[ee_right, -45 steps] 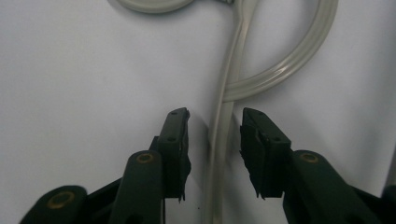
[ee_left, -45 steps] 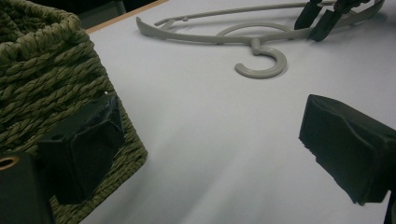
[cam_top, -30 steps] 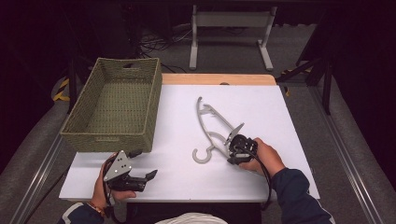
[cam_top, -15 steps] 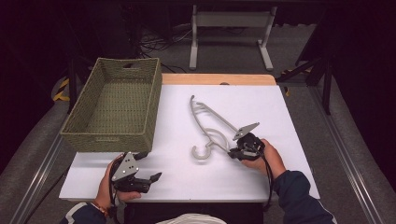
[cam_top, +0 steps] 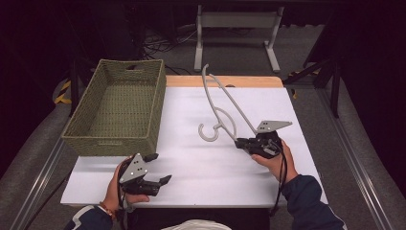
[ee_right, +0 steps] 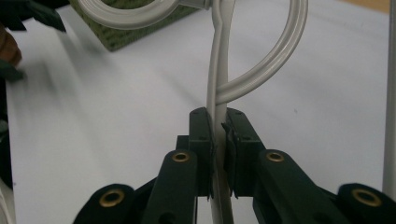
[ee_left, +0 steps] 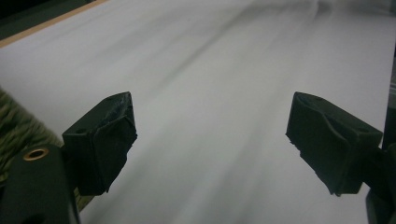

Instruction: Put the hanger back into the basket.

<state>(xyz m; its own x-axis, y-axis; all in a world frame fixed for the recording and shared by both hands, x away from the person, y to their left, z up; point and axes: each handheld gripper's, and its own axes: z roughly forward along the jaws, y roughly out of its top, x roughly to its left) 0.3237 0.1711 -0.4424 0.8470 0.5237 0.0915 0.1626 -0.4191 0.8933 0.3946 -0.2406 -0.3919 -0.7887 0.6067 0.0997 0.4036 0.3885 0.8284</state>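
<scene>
A pale grey plastic hanger (cam_top: 234, 106) is tilted up off the white table (cam_top: 201, 167), its hook (cam_top: 210, 136) hanging toward the middle. My right gripper (cam_top: 242, 142) at the right of the table is shut on its lower end. In the right gripper view the pads of that gripper (ee_right: 218, 130) pinch the hanger's thin bar (ee_right: 219, 84), with the hook's loop curving above. My left gripper (cam_top: 158, 168) rests near the front left edge, jaws wide apart. In the left gripper view, this gripper (ee_left: 210, 140) has only bare table between its jaws.
A green woven basket (cam_top: 112, 146) stands at the table's left, just beyond the left gripper. A wooden strip (cam_top: 225, 81) borders the far edge, with a metal stand (cam_top: 234, 21) on the floor behind. The basket's corner (ee_right: 135, 32) shows in the right gripper view.
My right gripper has risen and moved right with the hanger, whose far end has lifted off the table and swung toward the back. The left gripper has stayed about where it was.
</scene>
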